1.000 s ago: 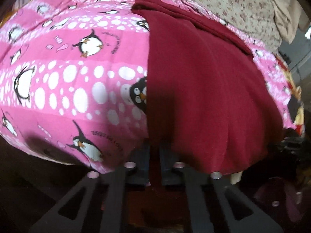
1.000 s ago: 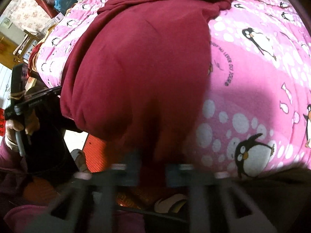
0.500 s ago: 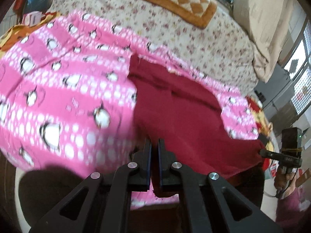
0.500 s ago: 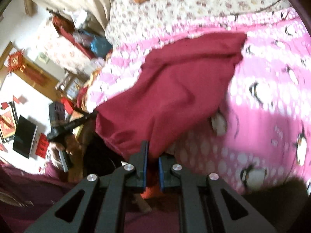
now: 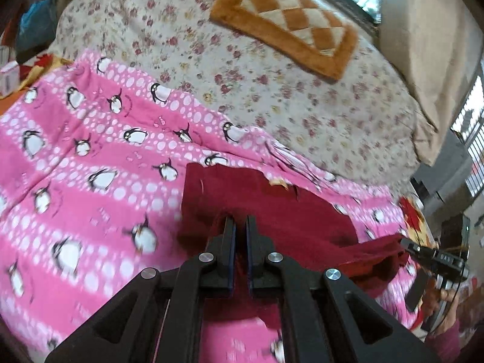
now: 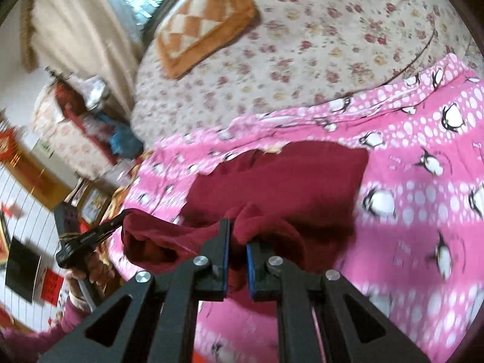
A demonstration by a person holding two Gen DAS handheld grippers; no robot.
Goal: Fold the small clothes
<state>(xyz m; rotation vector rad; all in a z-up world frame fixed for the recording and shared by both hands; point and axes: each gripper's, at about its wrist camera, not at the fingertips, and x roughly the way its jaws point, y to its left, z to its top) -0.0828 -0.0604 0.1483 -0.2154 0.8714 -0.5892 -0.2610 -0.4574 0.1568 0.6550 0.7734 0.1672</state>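
Note:
A dark red garment lies on the pink penguin blanket on the bed. My left gripper is shut on the garment's near edge and holds it raised over the rest of the cloth. My right gripper is shut on the other near corner of the red garment. The near edge hangs stretched between the two grippers. The right gripper also shows at the right of the left wrist view, and the left gripper at the left of the right wrist view.
A floral bedspread covers the far part of the bed, with an orange checked cushion on it. Beige curtains and a window are beyond. Cluttered furniture stands beside the bed.
Both grippers have lifted the garment's near edge and carried it forward over the bed. The views have tilted up, so the far bedspread and cushion now show.

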